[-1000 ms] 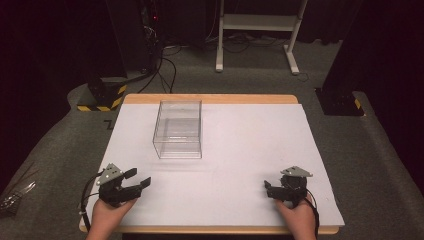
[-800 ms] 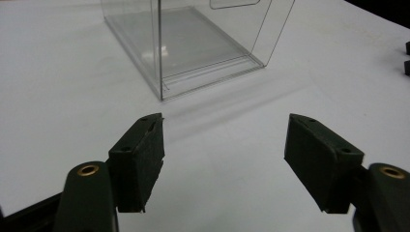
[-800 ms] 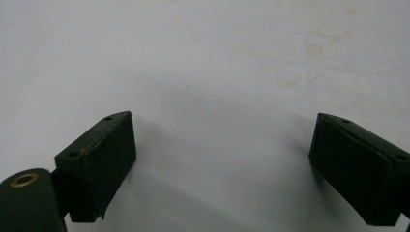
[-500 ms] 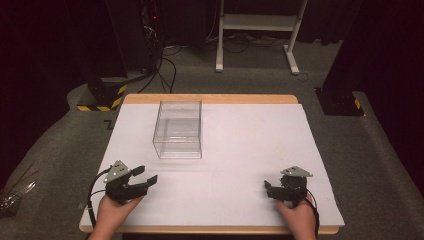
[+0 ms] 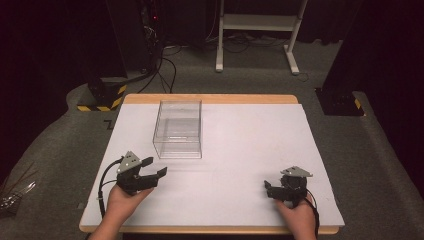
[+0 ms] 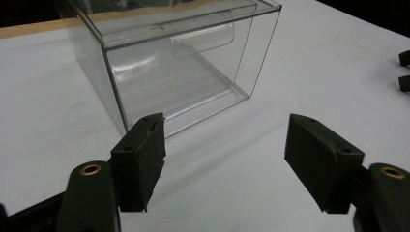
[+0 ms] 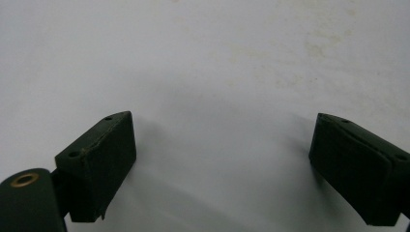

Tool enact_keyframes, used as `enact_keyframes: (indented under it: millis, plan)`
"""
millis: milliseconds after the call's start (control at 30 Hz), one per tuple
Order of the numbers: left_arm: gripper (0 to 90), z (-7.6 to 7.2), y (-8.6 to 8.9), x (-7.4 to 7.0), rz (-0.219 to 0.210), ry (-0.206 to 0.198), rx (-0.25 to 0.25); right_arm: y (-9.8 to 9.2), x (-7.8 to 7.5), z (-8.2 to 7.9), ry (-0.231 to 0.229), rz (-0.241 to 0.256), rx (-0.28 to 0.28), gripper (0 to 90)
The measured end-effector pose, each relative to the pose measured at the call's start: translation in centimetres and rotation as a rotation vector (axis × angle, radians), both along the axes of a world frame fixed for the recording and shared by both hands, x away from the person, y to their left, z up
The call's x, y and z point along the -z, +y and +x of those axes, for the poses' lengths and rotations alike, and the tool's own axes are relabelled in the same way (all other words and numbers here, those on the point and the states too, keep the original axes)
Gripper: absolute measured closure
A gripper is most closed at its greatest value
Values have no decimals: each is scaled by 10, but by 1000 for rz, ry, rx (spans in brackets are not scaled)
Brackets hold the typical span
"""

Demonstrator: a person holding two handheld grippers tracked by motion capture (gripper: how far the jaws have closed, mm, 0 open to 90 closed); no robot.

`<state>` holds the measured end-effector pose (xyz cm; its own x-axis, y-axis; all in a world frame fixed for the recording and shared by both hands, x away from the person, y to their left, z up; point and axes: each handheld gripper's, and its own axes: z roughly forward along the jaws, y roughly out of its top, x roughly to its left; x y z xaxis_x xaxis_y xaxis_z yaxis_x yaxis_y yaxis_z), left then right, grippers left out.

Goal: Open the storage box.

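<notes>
A clear plastic box [image 5: 179, 129] stands on the white table top [image 5: 250, 140], left of centre toward the back. My left gripper [image 5: 156, 166] hovers just in front of the box's near left corner, open and holding nothing. In the left gripper view the box [image 6: 179, 63] rises a short way beyond the gripper [image 6: 225, 164], with a curved clear handle on the face toward me. My right gripper [image 5: 268, 190] rests near the front right of the table, pointing left. In the right gripper view, that gripper [image 7: 222, 164] is open over bare white surface.
The table's wooden edge [image 5: 210, 98] shows at the back. On the floor beyond are a stand base with yellow-black tape [image 5: 102, 97], a dark base [image 5: 340, 102] at the right, a white frame [image 5: 255, 30] and cables. Some thin metal items [image 5: 15, 192] lie on the floor at the left.
My left gripper has moved to the right and slightly forward, closer to the clear box. The right gripper has stayed where it was.
</notes>
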<state>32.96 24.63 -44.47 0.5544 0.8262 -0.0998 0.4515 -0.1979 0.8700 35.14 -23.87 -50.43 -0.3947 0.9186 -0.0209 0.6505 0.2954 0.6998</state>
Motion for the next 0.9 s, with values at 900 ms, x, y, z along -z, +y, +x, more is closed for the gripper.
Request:
enact_keyframes:
  millis: [900]
  plan:
    - [386, 41, -11, 1, -38, 2, -6, 0, 0, 0, 0, 0, 0, 91]
